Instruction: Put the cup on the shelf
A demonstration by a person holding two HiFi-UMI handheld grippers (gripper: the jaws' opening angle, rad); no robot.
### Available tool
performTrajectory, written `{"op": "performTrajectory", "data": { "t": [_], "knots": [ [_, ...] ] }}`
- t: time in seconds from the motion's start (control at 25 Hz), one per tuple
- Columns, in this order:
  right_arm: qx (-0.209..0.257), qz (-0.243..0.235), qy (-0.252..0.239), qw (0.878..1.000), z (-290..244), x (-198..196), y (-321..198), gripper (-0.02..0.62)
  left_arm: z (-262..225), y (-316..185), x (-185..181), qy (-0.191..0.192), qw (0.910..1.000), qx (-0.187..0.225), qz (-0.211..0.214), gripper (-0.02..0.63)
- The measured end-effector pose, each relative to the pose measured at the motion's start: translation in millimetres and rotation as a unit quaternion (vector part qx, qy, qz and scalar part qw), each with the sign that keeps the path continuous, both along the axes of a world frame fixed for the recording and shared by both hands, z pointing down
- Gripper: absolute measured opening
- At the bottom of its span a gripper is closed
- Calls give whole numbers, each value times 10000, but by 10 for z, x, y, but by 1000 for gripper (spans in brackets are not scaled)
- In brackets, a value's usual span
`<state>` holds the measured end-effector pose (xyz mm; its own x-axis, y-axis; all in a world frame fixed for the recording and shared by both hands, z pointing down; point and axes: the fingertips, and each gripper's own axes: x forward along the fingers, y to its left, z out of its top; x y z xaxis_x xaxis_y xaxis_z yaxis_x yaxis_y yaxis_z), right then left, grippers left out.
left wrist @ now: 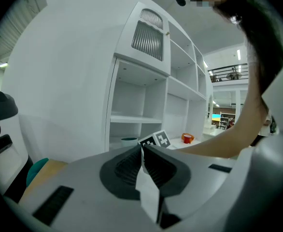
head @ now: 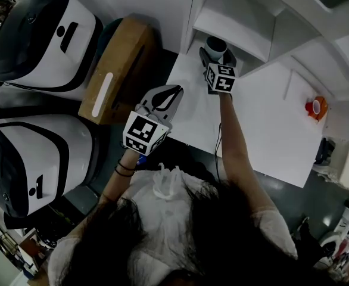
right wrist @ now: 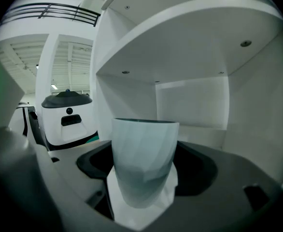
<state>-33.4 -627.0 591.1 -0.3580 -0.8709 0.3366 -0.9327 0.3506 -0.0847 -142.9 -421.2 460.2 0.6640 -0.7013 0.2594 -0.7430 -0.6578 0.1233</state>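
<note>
Looks about halfway: cup [head: 215, 45] clamped in the right hand-held gripper [head: 217, 57] at the shelf's [head: 234, 28] bottom opening, not yet released inside; left hand-held gripper [head: 165, 97] closed on nothing, well back from the shelf.

Cup [head: 215, 44] body behind right gripper [head: 217, 56]; orange thing [head: 316, 107] perhaps tape, indistinct.

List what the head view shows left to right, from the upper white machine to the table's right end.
Upper white machine → brown cardboard box → left gripper, jaws shut → cup clamped in the right gripper → small orange-red object on the white table.
</note>
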Motion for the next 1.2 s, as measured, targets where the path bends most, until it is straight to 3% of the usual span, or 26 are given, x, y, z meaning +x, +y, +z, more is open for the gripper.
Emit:
{"op": "performTrajectory", "data": {
  "t": [0.52, 1.2],
  "knots": [
    [-177, -8, 364, 9992, 156, 4, -543, 360, 164, 30, -93, -39, 9998, -203, -49, 23],
    [-197, -104, 342, 9992, 223, 60, -361, 360, 188, 69, -306, -26, 9992, -205, -347, 23]
  ]
}}
